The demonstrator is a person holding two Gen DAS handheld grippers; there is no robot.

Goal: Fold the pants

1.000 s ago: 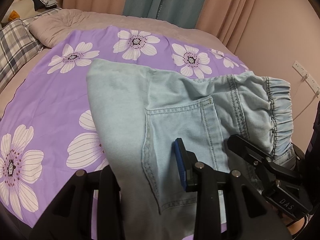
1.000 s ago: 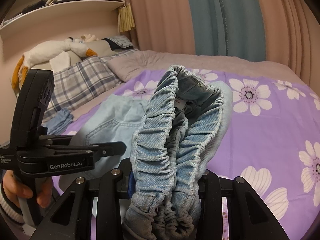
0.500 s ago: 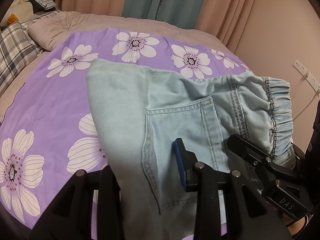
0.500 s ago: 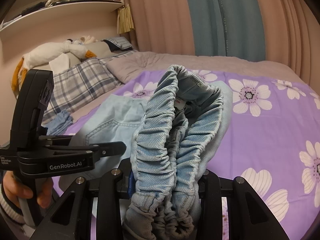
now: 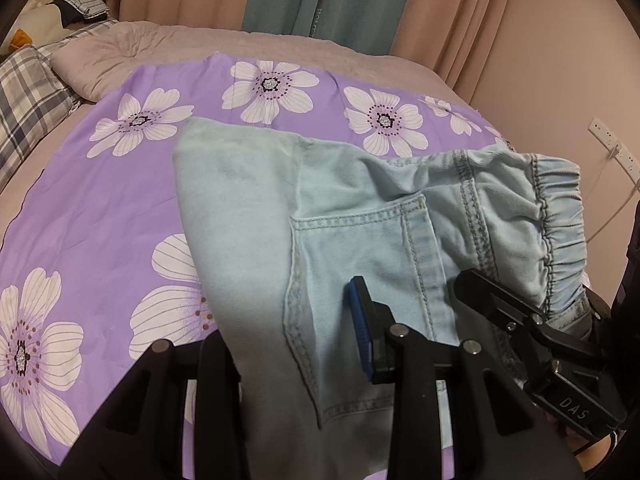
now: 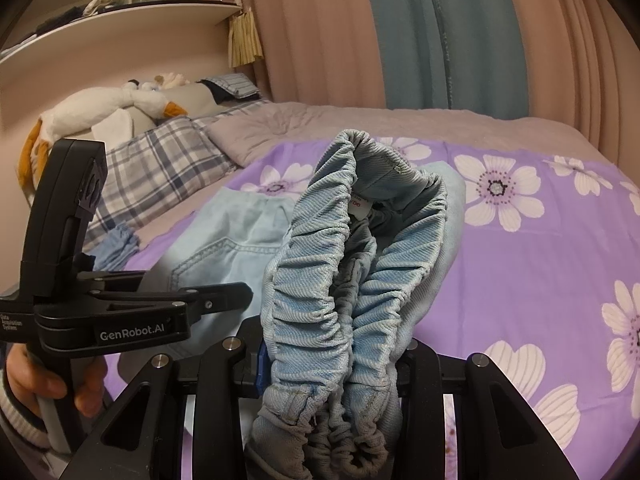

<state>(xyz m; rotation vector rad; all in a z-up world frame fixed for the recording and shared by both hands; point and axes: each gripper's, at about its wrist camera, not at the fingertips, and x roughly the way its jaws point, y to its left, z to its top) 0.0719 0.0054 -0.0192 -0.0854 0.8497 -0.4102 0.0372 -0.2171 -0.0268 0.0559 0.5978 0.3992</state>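
Between the earlier frames and now, only the left wrist view changes. Its framing slides a little: the plaid pillow [image 5: 28,92] sits closer to the left edge with less of it showing, and the flowers on the purple sheet [image 5: 100,208] sit slightly lower. The pants [image 5: 360,216] show no shift, with no other difference visible in either view.

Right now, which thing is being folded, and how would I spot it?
Find the purple flowered sheet covering the bed. On it lie pale blue denim pants, their gathered elastic waistband lifted. No other fabric there has stitched pockets.
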